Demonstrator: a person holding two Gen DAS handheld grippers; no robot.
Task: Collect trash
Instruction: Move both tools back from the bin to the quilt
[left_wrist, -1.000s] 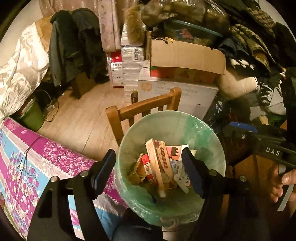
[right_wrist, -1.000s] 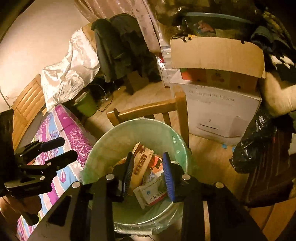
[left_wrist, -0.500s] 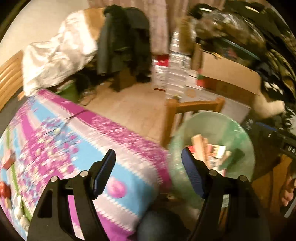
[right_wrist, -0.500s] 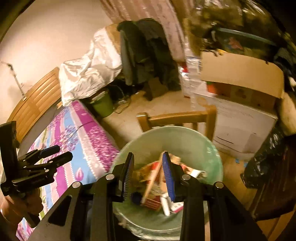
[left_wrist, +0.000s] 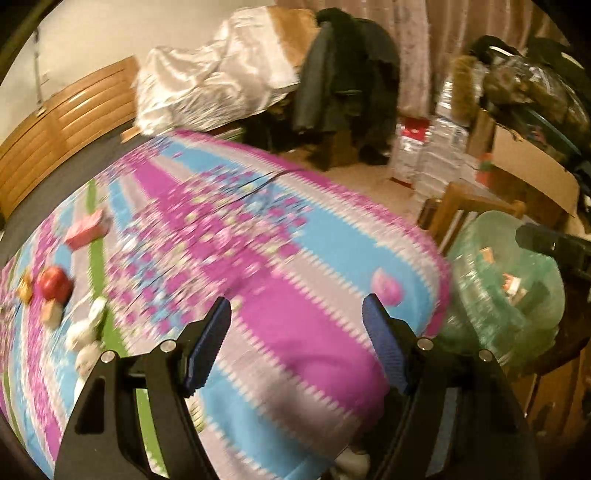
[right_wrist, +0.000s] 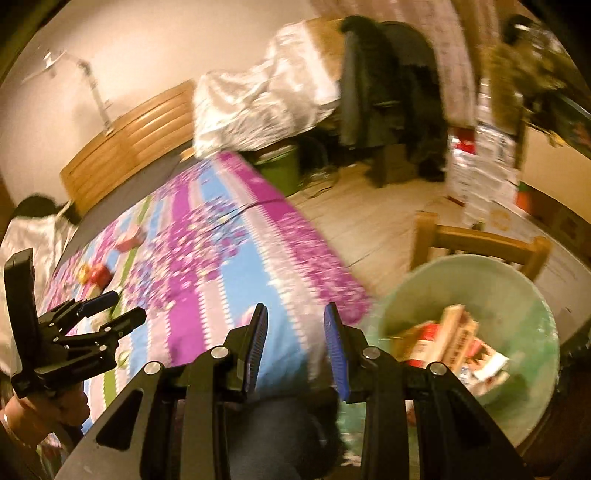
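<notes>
Here, pink box (left_wrist: 86, 229) lies flat, long axis sideways.

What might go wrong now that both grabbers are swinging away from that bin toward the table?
Both views are blurred, so the sweep looks fast; the open left gripper could overshoot the small scraps near the red apple and knock them about. It might also grab the apple, which may not be trash. The bin beside the table is packed with cartons standing high, so further pieces could tumble out.
</notes>
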